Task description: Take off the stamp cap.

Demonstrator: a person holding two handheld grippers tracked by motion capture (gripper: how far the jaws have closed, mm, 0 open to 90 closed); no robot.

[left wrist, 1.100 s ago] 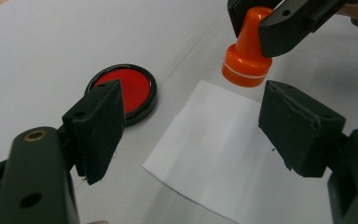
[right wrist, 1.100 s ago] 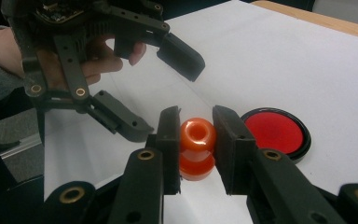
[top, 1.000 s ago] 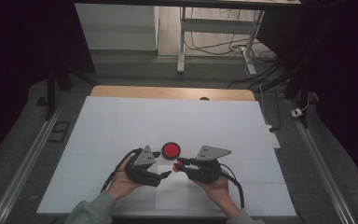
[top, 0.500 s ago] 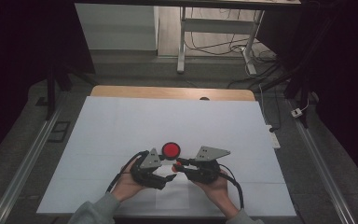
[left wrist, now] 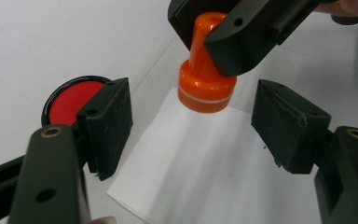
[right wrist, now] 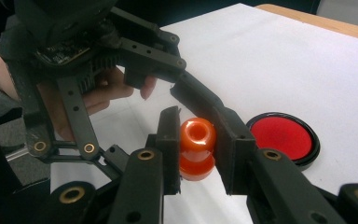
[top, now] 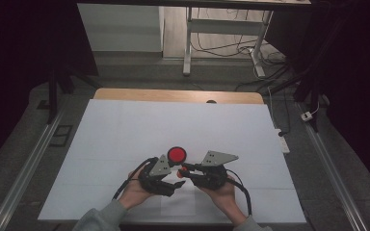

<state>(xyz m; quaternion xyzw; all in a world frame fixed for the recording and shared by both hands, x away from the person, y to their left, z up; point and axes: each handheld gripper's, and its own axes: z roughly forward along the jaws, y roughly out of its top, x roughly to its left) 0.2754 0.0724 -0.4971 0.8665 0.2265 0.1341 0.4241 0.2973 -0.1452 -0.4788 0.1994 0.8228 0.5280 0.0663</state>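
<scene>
Stamp held over paper.
My right claw [right wrist: 196, 140] pinches the orange stamp [right wrist: 196, 148] above the paper [left wrist: 205, 168]; my left claw [left wrist: 191, 126] is spread, flanking it, ink pad [right wrist: 283, 135] nearby.

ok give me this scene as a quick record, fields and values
work in hand: stamping a paper sheet
right gripper: shut on the orange stamp by its handle
stamp position: above the paper sheet; contact cannot be told
left gripper: open, jaws either side of the sheet
red ink pad: lid off, on the white table, beside the left gripper
</scene>
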